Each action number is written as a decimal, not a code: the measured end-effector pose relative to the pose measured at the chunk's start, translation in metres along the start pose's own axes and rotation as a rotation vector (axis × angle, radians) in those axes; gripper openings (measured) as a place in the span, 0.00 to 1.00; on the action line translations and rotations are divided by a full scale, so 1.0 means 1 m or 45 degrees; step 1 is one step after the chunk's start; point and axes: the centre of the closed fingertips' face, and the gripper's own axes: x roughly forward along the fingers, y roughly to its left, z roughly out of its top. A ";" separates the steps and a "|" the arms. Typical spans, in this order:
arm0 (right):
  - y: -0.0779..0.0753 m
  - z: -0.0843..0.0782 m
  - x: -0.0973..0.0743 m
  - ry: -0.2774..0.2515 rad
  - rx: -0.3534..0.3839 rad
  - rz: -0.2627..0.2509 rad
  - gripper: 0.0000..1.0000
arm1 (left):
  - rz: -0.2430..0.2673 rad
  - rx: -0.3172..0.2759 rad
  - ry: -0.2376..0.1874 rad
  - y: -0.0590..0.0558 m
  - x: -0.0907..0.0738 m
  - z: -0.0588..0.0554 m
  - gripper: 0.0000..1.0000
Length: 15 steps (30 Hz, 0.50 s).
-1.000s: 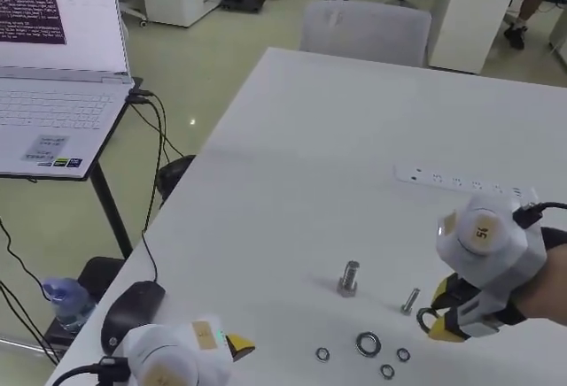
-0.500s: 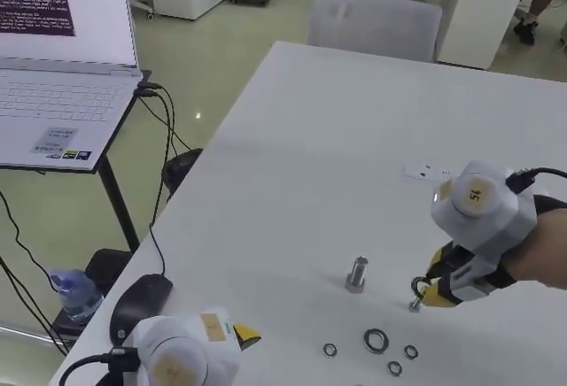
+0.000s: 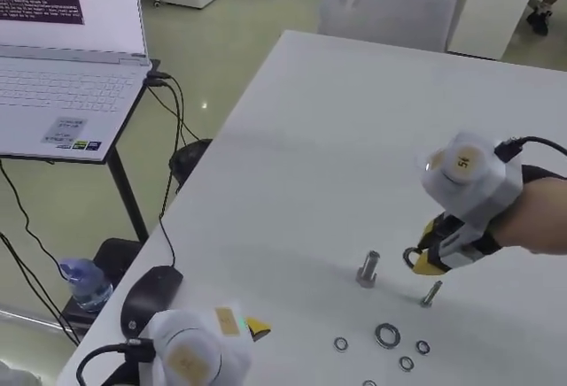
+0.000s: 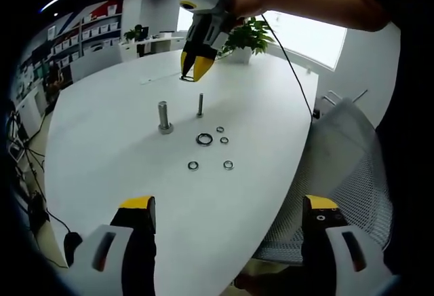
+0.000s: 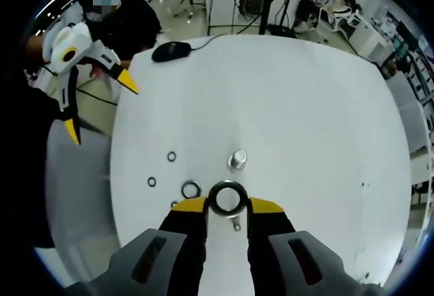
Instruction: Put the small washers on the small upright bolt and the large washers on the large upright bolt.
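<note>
Steel large washer (image 5: 227, 185) sits pinched in my right tongs (image 5: 227, 206), near the large upright bolt (image 5: 237, 159) on the white bench (image 5: 285, 85). My left tongs (image 4: 227, 205) gape wide, empty.

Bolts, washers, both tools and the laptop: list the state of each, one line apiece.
Right tool: shut on a large washer, held above the table.
Left tool: open, empty.
Large bolt: upright, no washer on it.
Small bolt: upright, no washer on it.
Other large washer: lying flat on the table.
Small washers: loose, flat on the table.
Laptop: open, screen lit.
</note>
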 end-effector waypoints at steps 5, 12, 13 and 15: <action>-0.006 0.009 0.005 -0.011 0.001 -0.003 0.22 | -0.011 0.009 -0.005 0.000 0.002 0.000 0.94; -0.013 0.015 0.014 0.007 -0.010 -0.006 0.22 | -0.013 -0.001 -0.015 0.003 0.004 0.000 0.98; -0.014 0.017 0.016 0.008 -0.010 -0.004 0.22 | -0.015 -0.002 -0.015 0.003 0.004 0.000 0.99; -0.014 0.019 0.020 0.019 -0.020 -0.002 0.22 | -0.012 0.000 -0.014 0.004 0.004 0.000 0.99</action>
